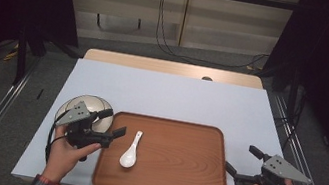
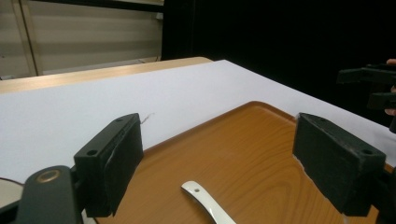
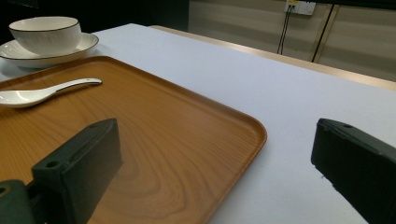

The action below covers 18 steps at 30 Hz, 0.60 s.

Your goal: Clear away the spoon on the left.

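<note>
A white spoon (image 1: 130, 152) lies on the left part of the wooden tray (image 1: 174, 175). Just left of the spoon, the left tongs (image 1: 112, 123) gape apart. The right tongs (image 1: 242, 159) stand apart at the tray's right edge.

- The wooden tray (image 1: 174, 175) is bare except for 1 white spoon (image 1: 131, 151) lying near its left edge; its middle and right parts are free
- The far half of the white table (image 1: 167, 93) is open
- A bowl on a plate (image 1: 91, 106) blocks the spot just left of the tray's far left corner
- The left gripper (image 1: 110, 123), jaws spread, hangs over the tray's left rim beside the spoon
- The right gripper (image 1: 243, 160), jaws apart, stands at the tray's right edge
</note>
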{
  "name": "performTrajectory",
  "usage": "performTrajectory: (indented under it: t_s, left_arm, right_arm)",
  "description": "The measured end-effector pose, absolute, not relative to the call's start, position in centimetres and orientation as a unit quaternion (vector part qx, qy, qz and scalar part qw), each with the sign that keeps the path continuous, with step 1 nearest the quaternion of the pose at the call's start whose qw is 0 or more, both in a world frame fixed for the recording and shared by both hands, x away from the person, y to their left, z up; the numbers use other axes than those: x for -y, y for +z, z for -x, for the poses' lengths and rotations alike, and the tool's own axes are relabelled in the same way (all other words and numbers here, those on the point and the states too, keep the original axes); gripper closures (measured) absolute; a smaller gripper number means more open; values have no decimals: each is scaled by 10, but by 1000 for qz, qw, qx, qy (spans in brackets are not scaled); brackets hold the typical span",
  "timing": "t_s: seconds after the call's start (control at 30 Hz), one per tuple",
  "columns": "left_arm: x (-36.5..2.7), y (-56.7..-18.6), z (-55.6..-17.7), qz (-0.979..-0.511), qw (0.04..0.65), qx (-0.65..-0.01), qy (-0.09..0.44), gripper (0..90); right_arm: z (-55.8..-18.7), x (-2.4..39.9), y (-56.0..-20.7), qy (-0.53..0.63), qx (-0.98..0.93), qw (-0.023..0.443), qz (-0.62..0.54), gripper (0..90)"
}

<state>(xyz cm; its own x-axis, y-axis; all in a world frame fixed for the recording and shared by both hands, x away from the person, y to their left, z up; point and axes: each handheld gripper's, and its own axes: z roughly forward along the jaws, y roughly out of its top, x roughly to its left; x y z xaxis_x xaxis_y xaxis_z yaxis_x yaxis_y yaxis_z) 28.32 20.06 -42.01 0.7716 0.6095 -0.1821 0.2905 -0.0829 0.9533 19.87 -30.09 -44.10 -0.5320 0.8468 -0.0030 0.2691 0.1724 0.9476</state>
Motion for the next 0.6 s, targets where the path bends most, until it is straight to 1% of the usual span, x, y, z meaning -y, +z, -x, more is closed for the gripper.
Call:
performTrajectory:
  t_s: [0.17, 0.6]
  left_arm:
    - [-208, -418, -284, -715, 611, -314, 130, 160]
    - [-230, -412, -284, -706, 609, -329, 147, 160]
  right_arm:
    - [-199, 300, -441, 511, -712, 279, -393, 12]
    - [-199, 302, -440, 514, -709, 287, -388, 13]
